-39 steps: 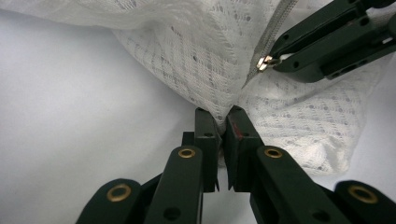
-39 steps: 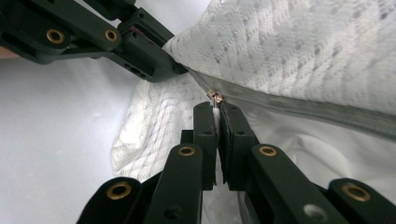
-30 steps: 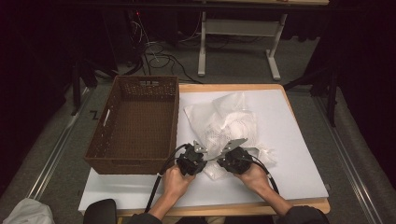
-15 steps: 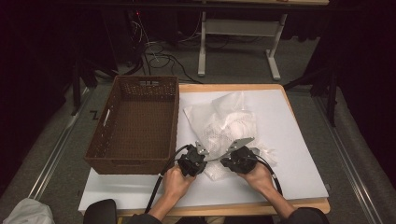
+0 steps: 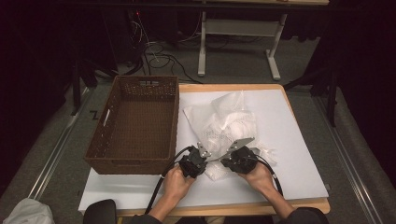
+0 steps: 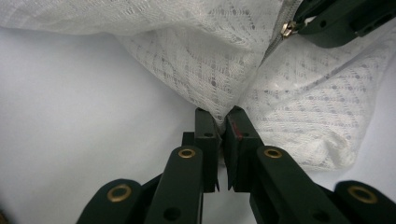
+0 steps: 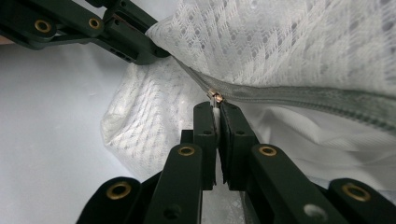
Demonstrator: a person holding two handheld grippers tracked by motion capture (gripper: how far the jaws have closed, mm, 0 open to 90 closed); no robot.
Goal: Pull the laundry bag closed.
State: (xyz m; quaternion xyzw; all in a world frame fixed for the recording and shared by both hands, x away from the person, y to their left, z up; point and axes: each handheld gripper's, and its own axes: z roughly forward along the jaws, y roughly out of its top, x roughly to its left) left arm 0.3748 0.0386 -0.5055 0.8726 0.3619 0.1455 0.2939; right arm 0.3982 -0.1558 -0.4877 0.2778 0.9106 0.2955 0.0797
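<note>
No text, label, brand, number or sign can be read anywhere in these pictures. The white mesh bag carries no print in the high view, and its weave in the two gripper views is plain. The zip pull shows bare metal without lettering. The black jaws of both grippers have only brass rivets and holes, no markings. The brown basket and the white table top bear no writing either.
</note>
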